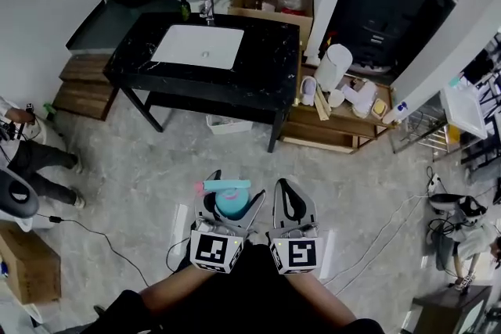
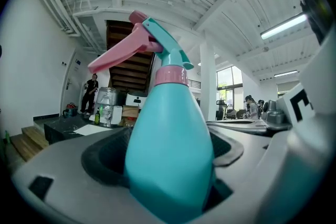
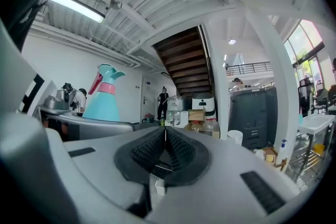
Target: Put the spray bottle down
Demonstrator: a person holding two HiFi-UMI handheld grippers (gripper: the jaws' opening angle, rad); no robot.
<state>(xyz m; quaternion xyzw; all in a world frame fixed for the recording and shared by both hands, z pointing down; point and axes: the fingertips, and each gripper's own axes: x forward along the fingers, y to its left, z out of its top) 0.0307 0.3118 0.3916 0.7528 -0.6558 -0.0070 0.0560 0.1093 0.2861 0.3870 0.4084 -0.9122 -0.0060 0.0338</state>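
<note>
Both hand-held grippers are carried level and close together in front of the person. The left hand-held gripper (image 1: 232, 198) has its jaws set wide and pressed on the belly of a teal plastic spray bottle with a pink trigger and collar (image 2: 170, 155). The right hand-held gripper (image 3: 165, 147) is closed pad to pad on nothing. The bottle stands upright between the left jaws, with its base low in the gap. Its neck and head rise clear above them, and in the head view the trigger points to the person's left. It hangs in the air above the pale marbled floor (image 1: 149, 176), resting on nothing. The black table with a white inset basin (image 1: 270, 62) lies well ahead, well apart from both grippers, and looks the likeliest place to set the bottle. To do the step well, I would keep the bottle upright and bring it over a bare stretch of the black top, clear of the basin. Lower it until the base sits flat, and only then part the jaws. Draw the gripper straight back so neither jaw clips the rounded body and tips it.
</note>
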